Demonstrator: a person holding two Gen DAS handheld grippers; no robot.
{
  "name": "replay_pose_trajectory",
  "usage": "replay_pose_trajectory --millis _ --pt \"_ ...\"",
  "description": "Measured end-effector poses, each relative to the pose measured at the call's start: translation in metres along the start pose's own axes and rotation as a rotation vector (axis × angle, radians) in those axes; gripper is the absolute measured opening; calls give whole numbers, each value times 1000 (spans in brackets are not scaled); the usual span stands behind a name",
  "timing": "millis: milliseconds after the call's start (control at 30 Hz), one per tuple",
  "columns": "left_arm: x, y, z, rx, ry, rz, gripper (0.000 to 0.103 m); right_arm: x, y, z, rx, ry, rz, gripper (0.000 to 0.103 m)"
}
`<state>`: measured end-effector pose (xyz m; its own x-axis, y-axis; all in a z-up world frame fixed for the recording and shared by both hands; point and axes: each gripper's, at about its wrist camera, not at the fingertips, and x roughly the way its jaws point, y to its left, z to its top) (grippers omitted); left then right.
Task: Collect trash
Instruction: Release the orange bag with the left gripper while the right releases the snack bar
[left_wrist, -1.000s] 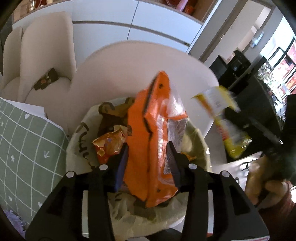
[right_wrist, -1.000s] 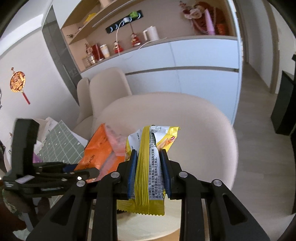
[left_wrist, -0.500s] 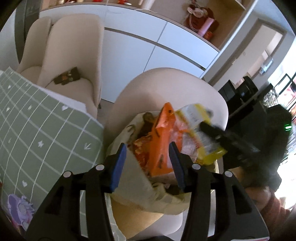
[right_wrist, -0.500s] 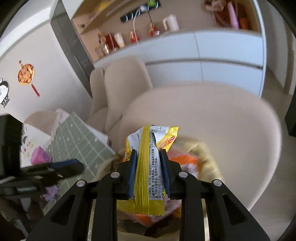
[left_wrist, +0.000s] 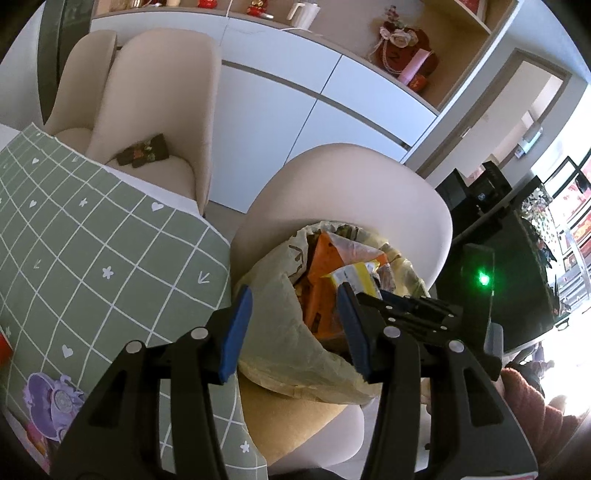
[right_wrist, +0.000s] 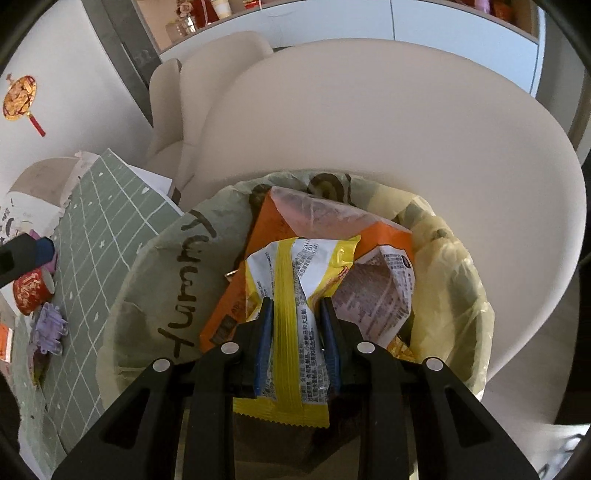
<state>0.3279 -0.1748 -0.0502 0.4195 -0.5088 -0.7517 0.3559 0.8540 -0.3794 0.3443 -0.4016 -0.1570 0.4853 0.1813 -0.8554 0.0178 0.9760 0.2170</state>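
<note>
The step in hand was the drop. The right gripper (right_wrist: 295, 325) hung over the bin bag (right_wrist: 155, 280) on the chair (right_wrist: 406, 122), its fingers (right_wrist: 264, 332) narrowly parted and clamped on the yellow wrapper (right_wrist: 286, 302), whose top lay against the orange packet (right_wrist: 295, 218) already in the bag. The left gripper (left_wrist: 291, 328) stood beside the desk (left_wrist: 92, 240) above the bag's near rim, fingers about half open and holding nothing. Next, I judged, the right fingers needed to open so the wrapper would fall inside, then lift clear without snagging the liner.
</note>
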Motion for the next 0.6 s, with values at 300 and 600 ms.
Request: replay_pose_trajectory --millis 300,600 --pt "3 -6 -3 8 11 -14 46 -4 -2 -8 29 1 51 27" --pt "-3 -14 -15 20 -5 -13 52 -39 -4 -17 49 -96 29 42"
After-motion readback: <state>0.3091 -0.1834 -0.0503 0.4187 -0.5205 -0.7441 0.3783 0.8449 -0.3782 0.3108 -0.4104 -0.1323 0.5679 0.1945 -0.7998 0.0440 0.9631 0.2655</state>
